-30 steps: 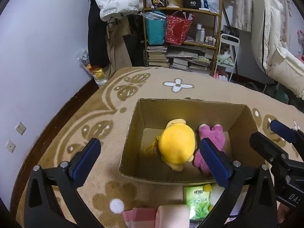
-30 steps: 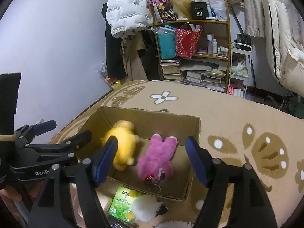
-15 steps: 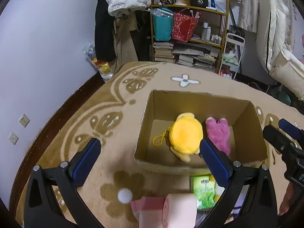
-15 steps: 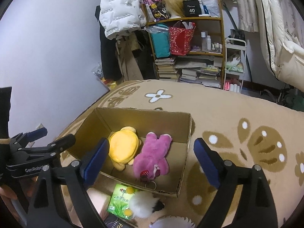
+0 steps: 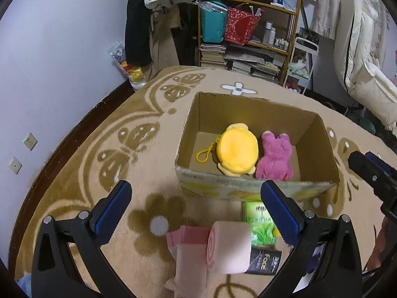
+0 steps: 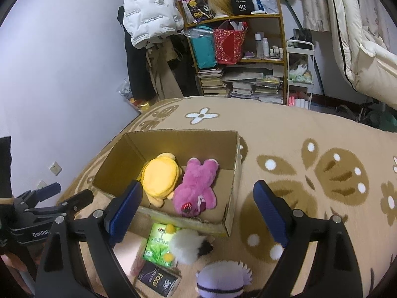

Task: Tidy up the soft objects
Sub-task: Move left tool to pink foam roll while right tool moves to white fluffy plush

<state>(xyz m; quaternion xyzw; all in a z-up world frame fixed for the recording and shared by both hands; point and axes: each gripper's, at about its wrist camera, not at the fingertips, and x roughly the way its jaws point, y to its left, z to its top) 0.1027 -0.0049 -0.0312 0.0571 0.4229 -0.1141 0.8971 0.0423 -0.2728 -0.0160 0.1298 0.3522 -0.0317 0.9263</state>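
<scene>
"40" on a black shelf box (image 6: 241, 4), "face" on a black packet (image 6: 158, 280).

A: Where does the left wrist view look from?

B: From above the rug, tilted down and forward between its own blue jaws, with the cardboard box (image 5: 256, 149) fairly near and the bookshelf (image 5: 250, 27) far behind.

A: And the right wrist view?

B: Also high, tilted down, but standing to the right, so the box (image 6: 173, 164) sits left of centre. Both views share the box, the green packet (image 5: 260, 219) (image 6: 158, 242) before it, and the shelf (image 6: 238, 42).
</scene>
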